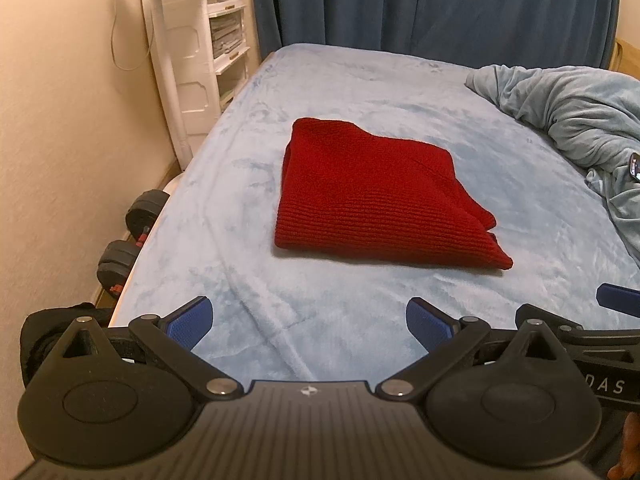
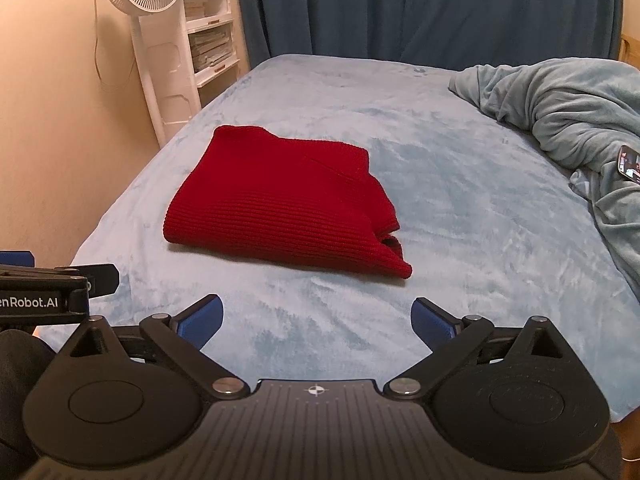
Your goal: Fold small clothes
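A red knit garment lies folded into a compact rectangle on the light blue bed; it also shows in the right wrist view. My left gripper is open and empty, held back from the garment near the bed's front edge. My right gripper is open and empty too, likewise short of the garment. Each gripper shows at the edge of the other's view: the right one and the left one. Neither touches the cloth.
A crumpled grey-blue blanket is heaped at the right with a phone on it. A white fan and shelves stand at the far left. Dumbbells lie on the floor left of the bed. Blue curtains hang behind.
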Motion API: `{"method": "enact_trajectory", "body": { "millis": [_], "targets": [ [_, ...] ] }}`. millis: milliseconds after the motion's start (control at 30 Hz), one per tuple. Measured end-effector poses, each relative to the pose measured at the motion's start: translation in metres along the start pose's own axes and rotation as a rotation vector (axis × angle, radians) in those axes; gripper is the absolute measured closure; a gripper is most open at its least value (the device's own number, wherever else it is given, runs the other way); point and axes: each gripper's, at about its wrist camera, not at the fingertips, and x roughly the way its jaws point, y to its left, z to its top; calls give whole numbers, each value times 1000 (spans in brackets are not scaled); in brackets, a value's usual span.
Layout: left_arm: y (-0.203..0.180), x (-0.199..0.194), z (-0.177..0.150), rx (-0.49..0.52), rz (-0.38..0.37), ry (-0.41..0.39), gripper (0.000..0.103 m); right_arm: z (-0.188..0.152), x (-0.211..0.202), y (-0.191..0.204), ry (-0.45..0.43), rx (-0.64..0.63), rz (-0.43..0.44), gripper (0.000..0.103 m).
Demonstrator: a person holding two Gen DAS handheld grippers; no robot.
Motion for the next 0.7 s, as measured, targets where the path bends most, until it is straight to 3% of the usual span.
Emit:
{"method": "enact_trajectory", "body": {
  "millis": [700],
  "targets": [
    [2,4,-3,2,11,11,0,-1,0,1,2,-4,3,3]
  ]
}}
